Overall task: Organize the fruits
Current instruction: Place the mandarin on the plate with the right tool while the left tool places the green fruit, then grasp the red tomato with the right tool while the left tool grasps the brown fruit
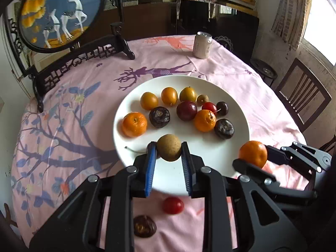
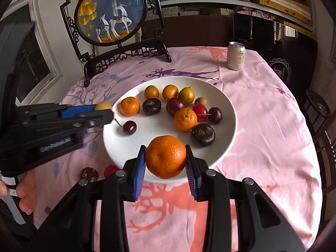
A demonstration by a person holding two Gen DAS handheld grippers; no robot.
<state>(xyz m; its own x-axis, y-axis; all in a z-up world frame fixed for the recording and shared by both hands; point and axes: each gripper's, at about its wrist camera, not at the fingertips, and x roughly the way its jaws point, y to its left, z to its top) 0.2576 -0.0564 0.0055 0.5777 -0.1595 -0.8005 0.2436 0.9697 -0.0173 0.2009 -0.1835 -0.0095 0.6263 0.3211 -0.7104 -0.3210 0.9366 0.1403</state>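
Two fruits ride in our claws above the plate's [image 1: 239, 113] near rim, left gripper [image 1: 169, 154] clamping a longan [image 1: 169, 150], right gripper [image 2: 166, 159] a tangerine [image 2: 166, 156], while a red cherry [image 1: 173, 205] and dark chestnut [image 1: 145, 225] wait on the near cloth [image 1: 63, 96].

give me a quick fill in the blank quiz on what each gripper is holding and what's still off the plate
1. The left gripper is shut on a small tan-brown fruit, and the right gripper is shut on a ____.
2. Both held fruits hang over the near rim of the white ____.
3. A red fruit and a dark wrinkled fruit lie on the pink ____, off the plate.
4. Far across the table stands a pale drink ____.

Missing words: tangerine; plate; tablecloth; can
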